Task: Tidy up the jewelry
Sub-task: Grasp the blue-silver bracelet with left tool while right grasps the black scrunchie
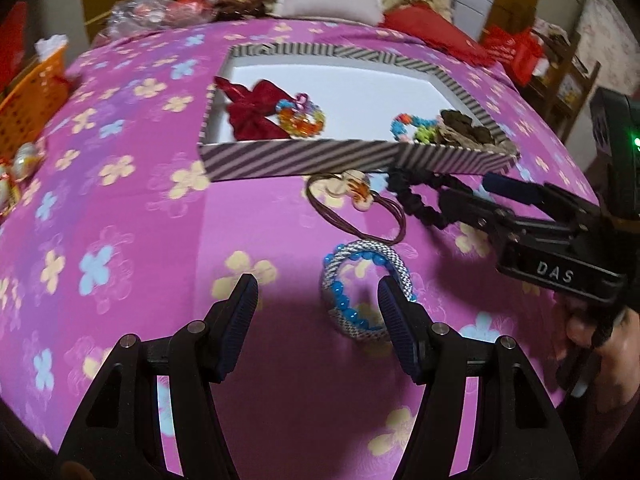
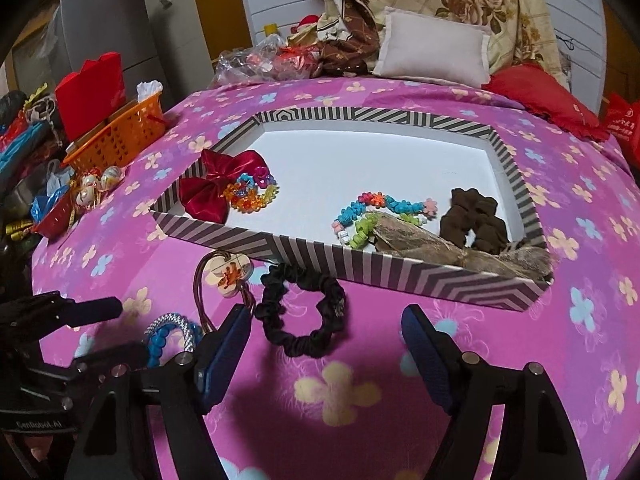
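Note:
A striped shallow box (image 1: 320, 158) (image 2: 400, 272) lies on the pink flowered cloth. Inside are a red bow (image 2: 212, 188), bright bead bracelets (image 2: 252, 192) (image 2: 380, 208), a brown scrunchie (image 2: 474, 220) and a furry piece (image 2: 420, 240). In front of the box lie a black scrunchie (image 2: 304, 316) (image 1: 420, 200), a brown cord tie with a flower charm (image 2: 228, 270) (image 1: 352, 196), and a blue-bead and silver bangle (image 1: 360, 292) (image 2: 172, 336). My left gripper (image 1: 318, 308) is open, with the bangle by its right finger. My right gripper (image 2: 326, 334) is open around the black scrunchie.
An orange basket (image 2: 120, 136) and wrapped ornaments (image 2: 96, 186) sit at the left edge. A white pillow (image 2: 432, 48), red cushion (image 2: 540, 96) and plastic bags lie at the far edge. Clutter stands beyond the left side.

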Action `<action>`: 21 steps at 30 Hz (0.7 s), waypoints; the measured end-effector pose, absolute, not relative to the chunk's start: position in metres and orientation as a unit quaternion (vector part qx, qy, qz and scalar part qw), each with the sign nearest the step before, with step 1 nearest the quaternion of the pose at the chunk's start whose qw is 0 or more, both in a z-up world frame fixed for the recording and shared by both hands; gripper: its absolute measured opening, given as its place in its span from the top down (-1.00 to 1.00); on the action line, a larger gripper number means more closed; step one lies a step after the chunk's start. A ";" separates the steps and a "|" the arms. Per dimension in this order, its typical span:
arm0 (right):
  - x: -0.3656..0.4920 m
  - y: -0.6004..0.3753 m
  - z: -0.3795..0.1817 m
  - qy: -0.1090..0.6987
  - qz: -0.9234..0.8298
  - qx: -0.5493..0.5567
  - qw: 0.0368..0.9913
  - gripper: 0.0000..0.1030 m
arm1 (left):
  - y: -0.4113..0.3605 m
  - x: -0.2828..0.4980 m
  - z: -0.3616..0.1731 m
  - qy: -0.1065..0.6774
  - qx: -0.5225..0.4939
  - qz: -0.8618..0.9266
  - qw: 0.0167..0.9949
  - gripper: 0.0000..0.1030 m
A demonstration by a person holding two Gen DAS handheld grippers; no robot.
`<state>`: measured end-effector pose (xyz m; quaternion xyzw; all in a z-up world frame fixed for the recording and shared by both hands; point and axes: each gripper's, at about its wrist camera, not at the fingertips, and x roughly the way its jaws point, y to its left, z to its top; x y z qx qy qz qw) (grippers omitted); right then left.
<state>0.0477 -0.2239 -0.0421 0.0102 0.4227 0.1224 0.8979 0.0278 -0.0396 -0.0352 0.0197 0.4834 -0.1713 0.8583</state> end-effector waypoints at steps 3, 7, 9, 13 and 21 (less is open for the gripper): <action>0.054 -0.223 -0.045 0.425 0.127 0.013 0.896 -0.47 | -0.041 0.034 -0.040 0.491 0.020 -0.179 0.852 0.18; 0.061 -0.222 -0.052 0.434 0.135 0.016 0.891 -0.28 | -0.044 0.040 -0.046 0.500 0.023 -0.188 0.845 0.51; 0.064 -0.220 -0.056 0.438 0.137 0.017 0.888 -0.21 | -0.044 0.040 -0.046 0.498 0.023 -0.190 0.846 0.62; 0.067 -0.218 -0.058 0.434 0.137 0.010 0.890 0.29 | -0.043 0.040 -0.045 0.497 0.017 -0.200 0.844 0.83; 0.057 -0.217 -0.051 0.424 0.140 0.006 0.895 0.82 | -0.029 0.036 -0.032 0.488 -0.013 -0.200 0.850 0.86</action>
